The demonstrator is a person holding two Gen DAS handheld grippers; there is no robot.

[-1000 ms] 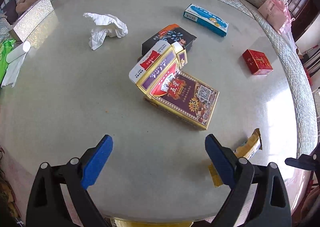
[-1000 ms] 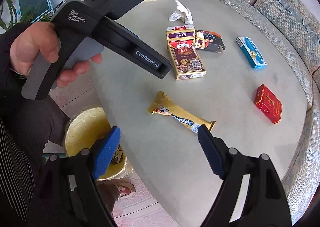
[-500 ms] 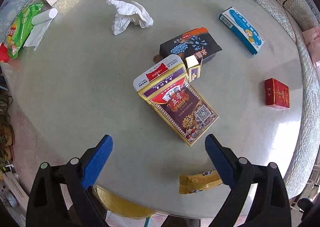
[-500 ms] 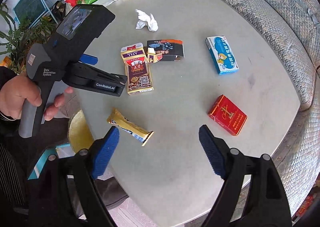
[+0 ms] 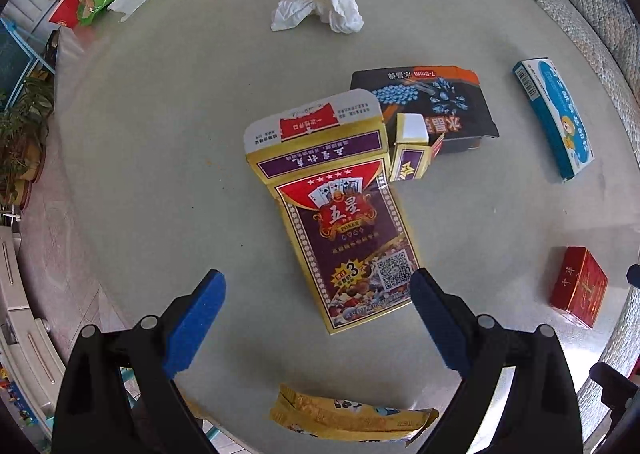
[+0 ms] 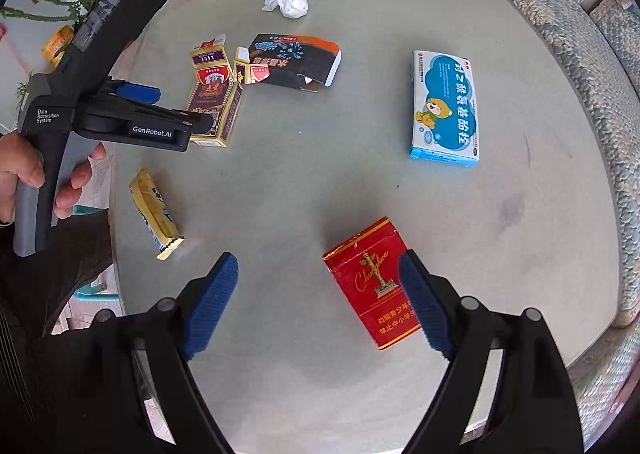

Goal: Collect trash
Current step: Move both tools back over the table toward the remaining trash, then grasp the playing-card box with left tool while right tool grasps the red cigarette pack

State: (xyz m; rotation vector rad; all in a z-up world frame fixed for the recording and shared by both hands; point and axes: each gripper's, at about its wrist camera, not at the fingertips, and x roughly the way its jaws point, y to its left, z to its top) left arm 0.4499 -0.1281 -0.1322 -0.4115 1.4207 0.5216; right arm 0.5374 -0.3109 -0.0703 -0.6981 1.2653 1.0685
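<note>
Both grippers released, nothing held. R gripper (image 6: 318,286) over red pack (image 6: 370,282): centre fingers astride it, lower to desk (image 6: 320,174), clench. L gripper (image 5: 318,310) above card box (image 5: 348,230).

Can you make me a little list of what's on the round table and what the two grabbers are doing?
table: round, pale top
trash lying on it: red pack, blue medicine box, playing-card box, black box, crumpled tissue, yellow snack wrapper
left gripper: open, above the playing-card box, holding nothing
right gripper: open, above the red pack, holding nothing
</note>
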